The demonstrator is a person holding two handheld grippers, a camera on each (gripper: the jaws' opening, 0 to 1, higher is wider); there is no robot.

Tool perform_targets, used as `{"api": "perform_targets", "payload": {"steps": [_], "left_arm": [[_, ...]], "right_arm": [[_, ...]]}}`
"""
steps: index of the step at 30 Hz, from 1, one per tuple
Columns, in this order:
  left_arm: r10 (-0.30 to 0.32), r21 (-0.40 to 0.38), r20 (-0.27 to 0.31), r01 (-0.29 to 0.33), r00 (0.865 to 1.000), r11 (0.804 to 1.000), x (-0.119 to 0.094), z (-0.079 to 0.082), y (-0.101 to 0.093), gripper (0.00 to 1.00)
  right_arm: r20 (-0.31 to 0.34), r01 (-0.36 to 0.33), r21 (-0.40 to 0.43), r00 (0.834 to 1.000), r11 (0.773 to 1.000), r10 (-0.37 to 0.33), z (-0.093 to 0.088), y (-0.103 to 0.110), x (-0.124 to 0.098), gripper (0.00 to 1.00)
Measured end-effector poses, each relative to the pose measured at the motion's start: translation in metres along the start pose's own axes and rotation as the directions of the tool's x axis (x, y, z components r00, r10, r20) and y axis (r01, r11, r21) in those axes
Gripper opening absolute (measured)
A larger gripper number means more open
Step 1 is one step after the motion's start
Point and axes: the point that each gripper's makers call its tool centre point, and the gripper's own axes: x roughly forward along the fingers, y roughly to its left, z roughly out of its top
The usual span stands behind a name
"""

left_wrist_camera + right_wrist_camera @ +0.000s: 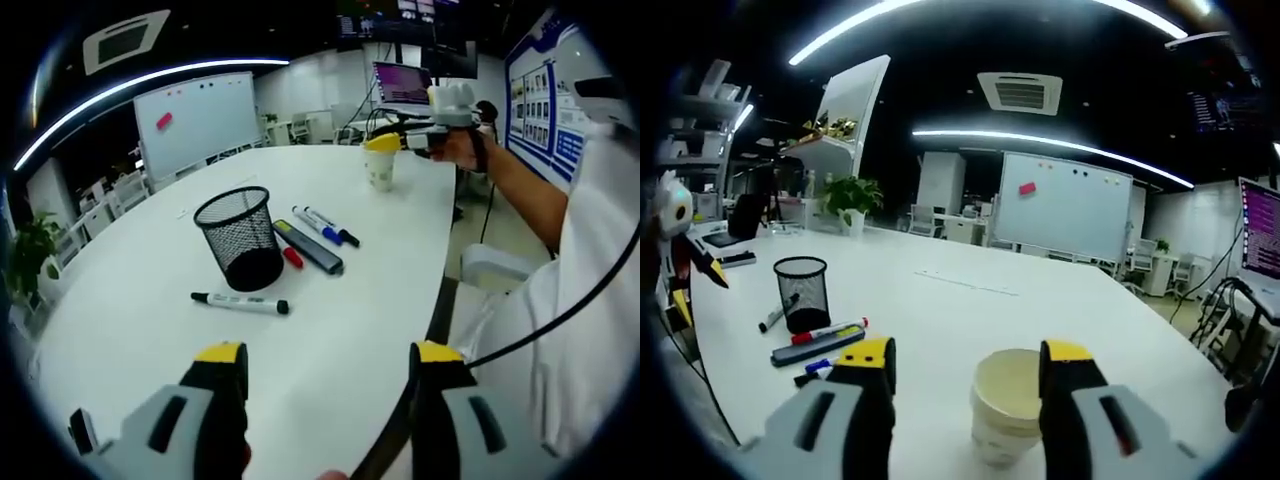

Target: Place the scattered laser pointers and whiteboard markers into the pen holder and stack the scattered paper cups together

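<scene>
A black mesh pen holder (240,238) (802,292) stands upright on the white table (150,330). A black marker (240,302) (773,316) lies in front of it. Beside it lie a red marker (291,256) (830,331), a long dark grey pointer (308,247) (815,346), a blue marker (317,225) and another black marker (335,228). My left gripper (328,360) hovers open over the near table edge, holding nothing. A paper cup (381,168) (1008,405) stands farther off. My right gripper (966,355) (385,143) is open with its jaws on either side of the cup's rim.
A person's hand and white sleeve (520,190) reach in from the right. The curved table edge (440,290) runs near a chair (490,265). A whiteboard (195,120) (1065,205) and a laptop (403,83) stand beyond the table.
</scene>
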Motion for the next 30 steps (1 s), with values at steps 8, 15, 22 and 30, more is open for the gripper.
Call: {"api": "perform_targets", "payload": {"steps": [8, 15, 22, 30], "left_arm": [[0.001, -0.006, -0.004, -0.001, 1.0, 1.0, 0.0, -0.002, 0.001, 0.66], [0.001, -0.007, -0.001, -0.001, 1.0, 1.0, -0.001, -0.001, 0.001, 0.66], [-0.004, -0.008, 0.0, 0.004, 1.0, 1.0, 0.0, -0.002, 0.0, 0.66], [-0.002, -0.01, -0.002, 0.002, 1.0, 1.0, 0.0, -0.002, 0.0, 0.66]], "right_arm": [[0.011, -0.012, -0.011, 1.0, 1.0, 0.012, 0.003, 0.005, 0.001, 0.5], [0.01, -0.02, -0.003, 1.0, 1.0, 0.02, 0.002, 0.008, 0.002, 0.49], [0.0, -0.033, 0.01, 0.999, 0.999, 0.033, 0.001, 0.017, 0.003, 0.5], [-0.011, -0.046, 0.0, 0.999, 0.999, 0.046, -0.002, 0.023, 0.005, 0.46]]}}
